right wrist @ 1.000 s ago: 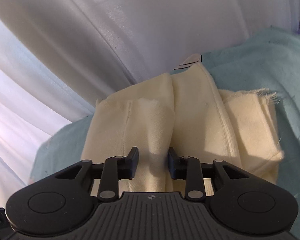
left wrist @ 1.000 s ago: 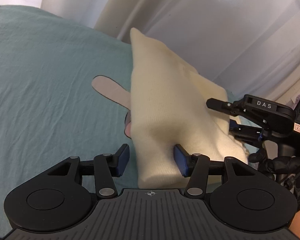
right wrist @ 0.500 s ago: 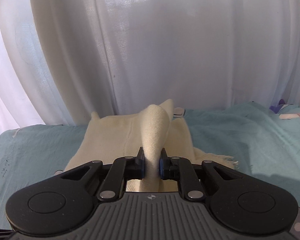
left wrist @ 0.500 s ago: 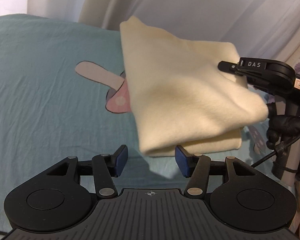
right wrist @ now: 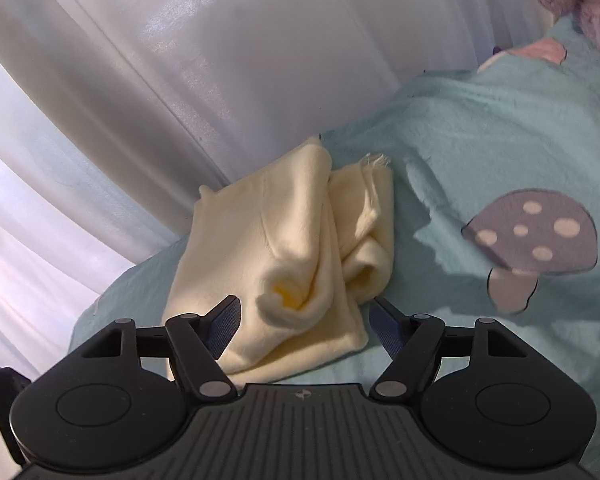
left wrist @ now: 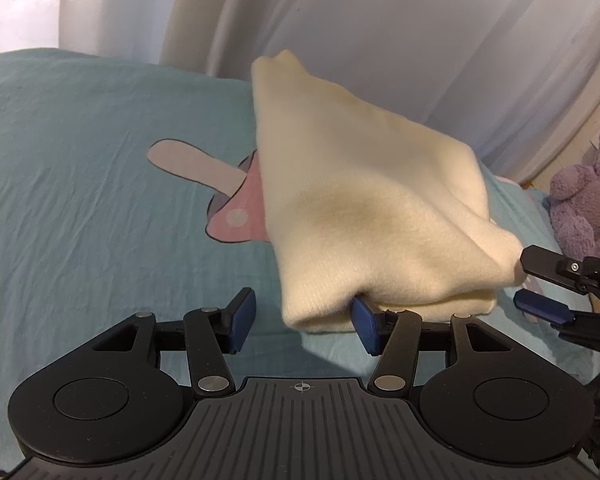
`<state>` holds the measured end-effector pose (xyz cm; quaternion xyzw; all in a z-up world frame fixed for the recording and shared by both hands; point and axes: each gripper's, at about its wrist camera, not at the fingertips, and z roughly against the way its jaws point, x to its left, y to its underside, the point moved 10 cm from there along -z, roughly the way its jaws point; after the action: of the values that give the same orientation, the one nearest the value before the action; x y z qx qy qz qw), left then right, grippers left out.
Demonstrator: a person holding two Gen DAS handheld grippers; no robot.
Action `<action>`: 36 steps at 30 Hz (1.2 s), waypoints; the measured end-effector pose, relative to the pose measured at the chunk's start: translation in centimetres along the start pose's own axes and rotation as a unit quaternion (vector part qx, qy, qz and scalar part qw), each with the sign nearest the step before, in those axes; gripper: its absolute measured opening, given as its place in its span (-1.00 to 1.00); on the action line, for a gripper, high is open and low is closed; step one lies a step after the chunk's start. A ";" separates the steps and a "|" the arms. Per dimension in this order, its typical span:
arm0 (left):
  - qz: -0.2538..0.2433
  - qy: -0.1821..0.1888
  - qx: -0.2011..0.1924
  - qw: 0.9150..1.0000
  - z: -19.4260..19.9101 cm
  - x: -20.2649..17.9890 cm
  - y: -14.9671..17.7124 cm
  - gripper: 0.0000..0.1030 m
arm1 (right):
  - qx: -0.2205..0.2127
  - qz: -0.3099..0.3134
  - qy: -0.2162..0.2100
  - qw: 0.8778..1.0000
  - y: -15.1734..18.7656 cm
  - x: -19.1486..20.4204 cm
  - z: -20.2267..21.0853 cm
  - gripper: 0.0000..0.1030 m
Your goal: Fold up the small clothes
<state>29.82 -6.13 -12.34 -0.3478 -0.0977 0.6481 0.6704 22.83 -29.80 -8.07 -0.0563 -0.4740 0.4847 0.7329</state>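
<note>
garment: plain pale cream-yellow, frayed edge
bed sheet: teal, mushroom prints
mushroom left of garment: pink cap, pale spot, beige stem
mushroom right of garment: grey-purple cap, beige spots
curtain: sheer white
plush toy: lilac
fingers: black with blue pads

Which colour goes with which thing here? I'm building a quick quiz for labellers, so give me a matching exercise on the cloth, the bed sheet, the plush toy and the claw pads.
Things:
1. folded cloth
2. bed sheet
3. plush toy
4. pads of the left claw

Colours:
A. dark blue
B. teal
C. cream
D. purple

Pairs: 1-C, 2-B, 3-D, 4-A
</note>
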 end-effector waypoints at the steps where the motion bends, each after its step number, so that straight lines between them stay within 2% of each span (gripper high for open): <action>1: -0.005 -0.003 -0.002 1.000 0.1 -0.2 0.1 0.15 | 0.000 -0.008 -0.011 1.000 0.2 0.3 -0.6 0.40; 2: -0.011 -0.007 -0.002 1.000 0.0 -0.4 0.2 0.16 | 0.002 -0.013 -0.008 1.000 0.3 0.3 -1.4 0.39; 4: -0.022 -0.011 0.000 1.000 0.0 -0.9 0.3 0.16 | 0.010 -0.013 0.014 1.000 0.6 0.3 -3.2 0.02; 5: -0.024 -0.011 0.000 1.000 -0.1 -1.1 0.4 0.16 | 0.016 -0.011 0.025 1.000 0.7 0.4 -3.9 -0.51; 6: -0.028 -0.013 -0.001 1.000 -0.3 -1.1 0.4 0.16 | 0.022 -0.018 0.035 0.999 0.8 0.5 -4.2 -0.75; 7: -0.030 -0.014 0.000 0.999 -0.2 -1.1 0.5 0.16 | 0.027 -0.044 0.025 0.998 0.6 0.7 -4.1 -0.79; 8: -0.030 -0.019 -0.001 0.999 -0.2 -0.9 0.3 0.16 | 0.028 -0.095 -0.026 0.995 0.3 1.1 -3.7 -0.83; 9: -0.025 -0.030 -0.004 0.999 0.0 -0.5 0.2 0.16 | 0.029 -0.178 -0.121 0.976 -0.2 1.4 -3.1 -0.84; 10: -0.019 -0.040 -0.006 0.999 0.2 -0.1 0.1 0.16 | 0.025 -0.256 -0.209 0.944 -0.9 1.3 -2.2 -0.84; 11: -0.010 -0.049 -0.010 0.999 0.4 0.5 0.0 0.16 | 0.015 -0.272 -0.221 0.937 -1.3 0.6 -1.7 -0.85; 12: 0.003 -0.056 -0.014 0.998 0.8 1.2 -0.2 0.19 | 0.002 -0.253 -0.194 0.948 -1.5 -0.1 -1.4 -0.85; 13: 0.014 -0.051 -0.012 0.999 0.9 1.6 -0.2 0.22 | -0.007 -0.202 -0.123 0.972 -1.4 -1.4 -1.6 -0.85; 14: 0.024 -0.042 -0.007 0.999 0.9 1.8 -0.2 0.24 | 0.010 -0.154 -0.045 0.987 -0.7 -2.6 -2.2 -0.85; 15: 0.032 -0.036 -0.002 0.999 0.9 1.8 -0.2 0.24 | 0.026 -0.126 0.002 0.992 -0.1 -3.3 -2.8 -0.85; 16: 0.031 -0.034 -0.001 0.999 1.0 1.7 -0.2 0.23 | 0.036 -0.107 0.021 0.993 0.6 -3.4 -3.3 -0.85; 19: 0.012 -0.044 -0.005 0.999 1.4 1.5 -0.1 0.23 | 0.021 -0.072 0.021 0.997 0.5 -2.0 -2.9 -0.85; 21: 0.017 -0.042 -0.004 0.999 1.8 1.5 0.0 0.22 | 0.012 -0.098 -0.027 0.995 0.2 -1.4 -2.5 -0.85; 22: 0.021 -0.039 -0.001 0.999 2.0 1.7 0.0 0.22 | 0.016 -0.098 -0.032 0.995 0.1 -1.5 -2.5 -0.85; 23: 0.026 -0.034 0.003 0.999 2.3 1.9 0.0 0.23 | 0.028 -0.079 -0.009 0.996 0.2 -1.9 -2.6 -0.83; 25: 0.045 -0.024 0.011 0.999 3.4 2.7 -0.1 0.23 | 0.030 -0.029 0.050 0.998 0.1 -2.8 -2.2 -0.57; 26: 0.058 -0.024 0.008 0.998 4.0 3.1 -0.3 0.18 | 0.019 -0.014 0.066 0.998 -0.6 -3.1 -1.5 -0.47; 27: 0.074 -0.023 -0.002 0.997 4.7 3.9 -0.9 0.17 | 0.005 -0.001 0.080 0.997 -1.1 -3.2 -0.7 -0.20; 28: 0.087 -0.019 -0.012 0.996 5.3 4.3 -1.4 0.17 | -0.012 0.012 0.090 0.996 -1.7 -3.3 -0.1 -0.12; 30: 0.110 -0.008 -0.022 0.994 5.7 4.8 -2.7 0.17 | -0.054 0.052 0.110 0.991 -3.4 -2.4 0.8 -0.09; 32: 0.110 0.002 -0.030 0.993 5.0 4.3 -4.3 0.17 | -0.068 0.112 0.101 0.986 -4.6 -0.1 -0.2 -0.10; 36: 0.076 0.001 -0.039 0.996 1.7 2.0 -6.8 0.17 | -0.050 0.225 0.055 0.972 -4.5 6.0 -5.5 -0.12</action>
<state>34.56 -3.14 -7.64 -0.3809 -0.0953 0.6922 0.6056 30.39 -25.55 -4.77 -0.2245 -0.4320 0.6089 0.6262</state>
